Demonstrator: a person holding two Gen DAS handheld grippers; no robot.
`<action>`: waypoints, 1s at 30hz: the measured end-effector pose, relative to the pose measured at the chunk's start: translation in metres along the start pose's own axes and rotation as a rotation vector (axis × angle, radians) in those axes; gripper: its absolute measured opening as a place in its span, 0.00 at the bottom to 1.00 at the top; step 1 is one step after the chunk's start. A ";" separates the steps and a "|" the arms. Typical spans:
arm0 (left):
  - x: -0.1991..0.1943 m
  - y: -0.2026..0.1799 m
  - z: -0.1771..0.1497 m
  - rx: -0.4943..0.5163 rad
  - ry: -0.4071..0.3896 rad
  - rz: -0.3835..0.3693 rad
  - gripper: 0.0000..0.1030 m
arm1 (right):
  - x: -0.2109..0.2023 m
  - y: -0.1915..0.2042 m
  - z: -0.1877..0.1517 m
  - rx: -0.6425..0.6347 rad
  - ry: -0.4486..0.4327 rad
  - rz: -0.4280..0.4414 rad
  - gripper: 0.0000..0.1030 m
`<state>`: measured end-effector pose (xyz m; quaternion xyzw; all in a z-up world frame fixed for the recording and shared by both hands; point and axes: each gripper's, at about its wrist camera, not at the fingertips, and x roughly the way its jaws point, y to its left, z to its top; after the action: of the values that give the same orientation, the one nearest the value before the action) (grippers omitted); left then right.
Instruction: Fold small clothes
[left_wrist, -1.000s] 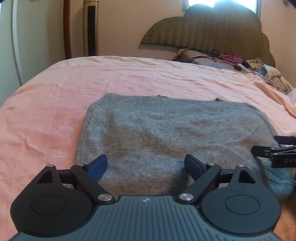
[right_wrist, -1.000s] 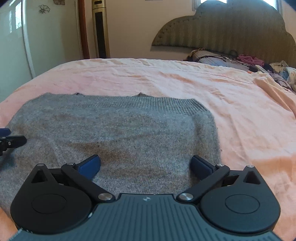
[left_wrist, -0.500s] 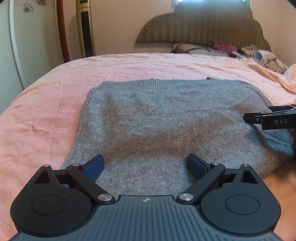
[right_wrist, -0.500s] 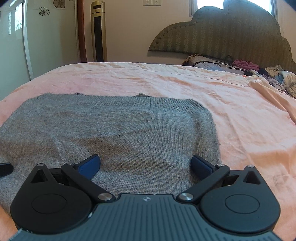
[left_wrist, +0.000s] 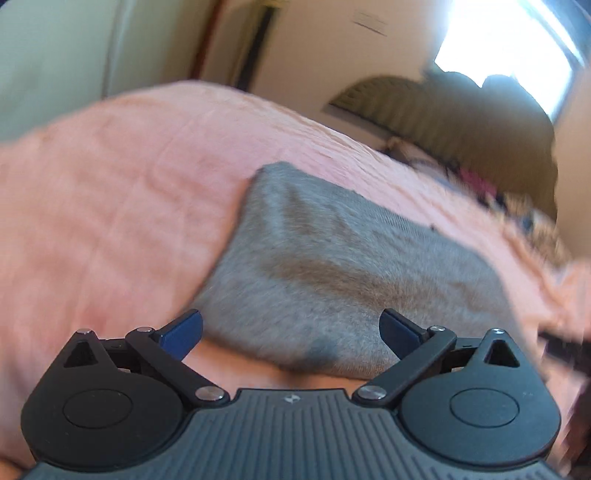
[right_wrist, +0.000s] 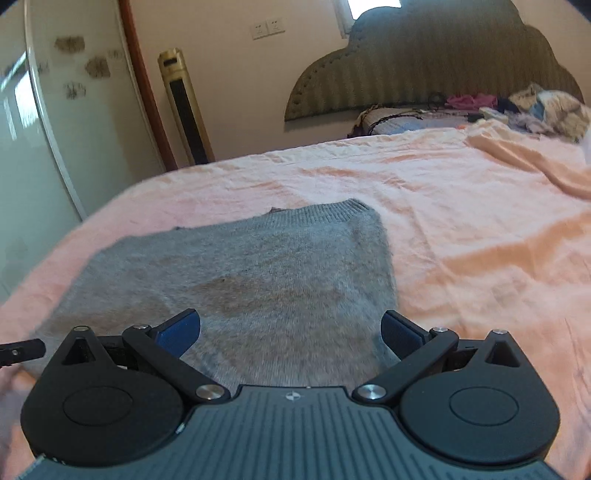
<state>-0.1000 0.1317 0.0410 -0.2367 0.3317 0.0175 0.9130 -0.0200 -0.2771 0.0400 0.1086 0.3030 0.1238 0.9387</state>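
Now the grey sweater (right_wrist: 236, 288) lies flat on the pink bedsheet (right_wrist: 461, 229), long axis nine to three; the right gripper (right_wrist: 290, 332) gapes wide, empty, at its three-o'clock edge, the left gripper (left_wrist: 291, 332) opening, empty, at nine

A home bedroom: pink-sheeted bed (right_wrist: 461, 206), padded headboard (right_wrist: 424, 62).

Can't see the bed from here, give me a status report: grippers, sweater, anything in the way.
Left gripper opening, empty. Right gripper open, empty. Grey sweater flat on pink sheet. Nothing in the way.
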 end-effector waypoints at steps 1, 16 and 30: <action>-0.005 0.015 -0.001 -0.095 0.010 -0.022 1.00 | -0.015 -0.013 -0.005 0.058 0.004 0.010 1.00; 0.037 0.040 0.003 -0.576 0.066 -0.277 0.97 | 0.008 -0.047 -0.021 0.499 0.133 0.178 1.00; 0.011 0.032 0.019 -0.379 0.064 -0.174 0.03 | 0.027 -0.054 -0.008 0.566 0.165 0.219 0.13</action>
<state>-0.0863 0.1673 0.0329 -0.4322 0.3295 -0.0068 0.8394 0.0054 -0.3192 0.0038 0.3870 0.3871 0.1434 0.8245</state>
